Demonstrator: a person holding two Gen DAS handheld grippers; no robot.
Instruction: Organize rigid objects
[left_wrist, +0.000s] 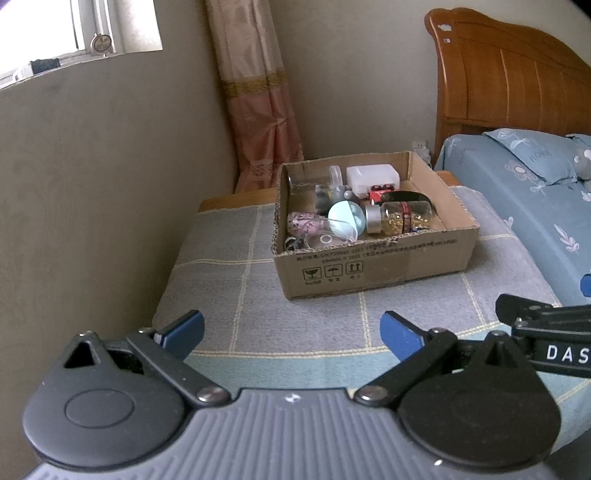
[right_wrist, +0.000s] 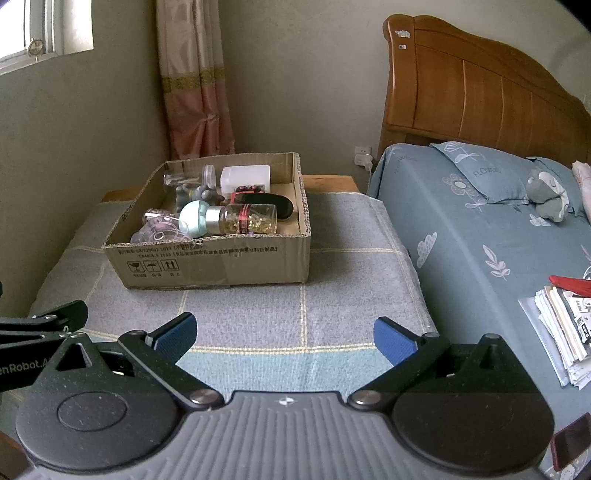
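Observation:
An open cardboard box (left_wrist: 376, 266) (right_wrist: 221, 264) stands on a grey checked cloth. It holds several small rigid things: a glass bottle of gold bits (left_wrist: 402, 218) (right_wrist: 251, 218), a pale green round bottle (left_wrist: 345, 218) (right_wrist: 195, 218), a white plastic box (left_wrist: 373, 177) (right_wrist: 245, 177), a black oblong case (right_wrist: 269, 203) and clear jars. My left gripper (left_wrist: 291, 332) is open and empty, well short of the box. My right gripper (right_wrist: 284, 334) is open and empty, also short of the box.
The cloth (right_wrist: 303, 302) covers a low table against the wall (left_wrist: 92, 203). A bed with blue bedding (right_wrist: 480, 240) and a wooden headboard (right_wrist: 472, 96) lies to the right. A stack of papers (right_wrist: 561, 332) and a grey plush toy (right_wrist: 546, 195) lie on the bed.

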